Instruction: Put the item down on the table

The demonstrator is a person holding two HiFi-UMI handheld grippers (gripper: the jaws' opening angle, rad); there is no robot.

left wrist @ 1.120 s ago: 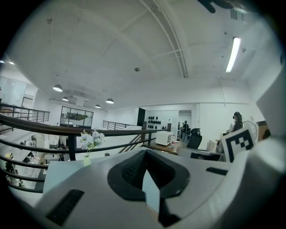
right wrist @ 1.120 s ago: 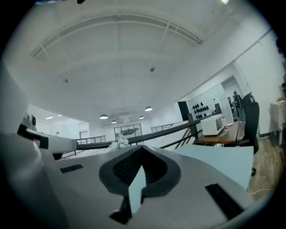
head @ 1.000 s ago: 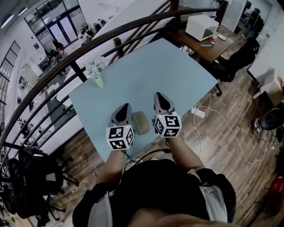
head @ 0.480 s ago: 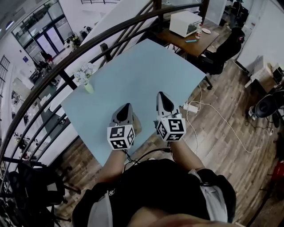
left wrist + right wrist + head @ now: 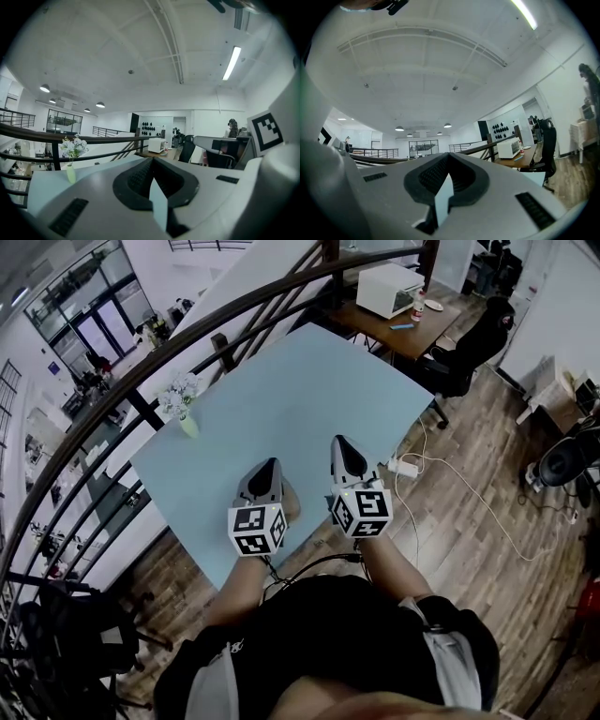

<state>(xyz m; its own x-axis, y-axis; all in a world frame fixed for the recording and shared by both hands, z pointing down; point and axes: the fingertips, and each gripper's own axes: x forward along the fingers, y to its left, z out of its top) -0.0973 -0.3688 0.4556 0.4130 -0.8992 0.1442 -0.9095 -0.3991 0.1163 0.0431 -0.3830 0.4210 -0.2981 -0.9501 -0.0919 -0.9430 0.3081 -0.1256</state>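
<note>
A small tan item (image 5: 292,503) lies on the light blue table (image 5: 309,381) near its front edge, partly hidden behind my left gripper. My left gripper (image 5: 265,465) hovers just left of it, jaws shut with nothing between them; in the left gripper view its fingertips (image 5: 152,159) meet. My right gripper (image 5: 342,442) hangs a little to the item's right, also shut and empty, its tips (image 5: 449,154) closed together. Both grippers point away from me and slightly upward, over the table.
A small vase of white flowers (image 5: 185,404) stands at the table's far left corner, also in the left gripper view (image 5: 71,159). A dark railing (image 5: 141,362) runs behind the table. A wooden desk with a white appliance (image 5: 392,289), an office chair (image 5: 469,352) and a floor power strip (image 5: 401,468) lie to the right.
The head view has shifted, so the table sits a little further left. The tan item is now more hidden behind the left gripper. Both grippers stay shut and nearly still.
</note>
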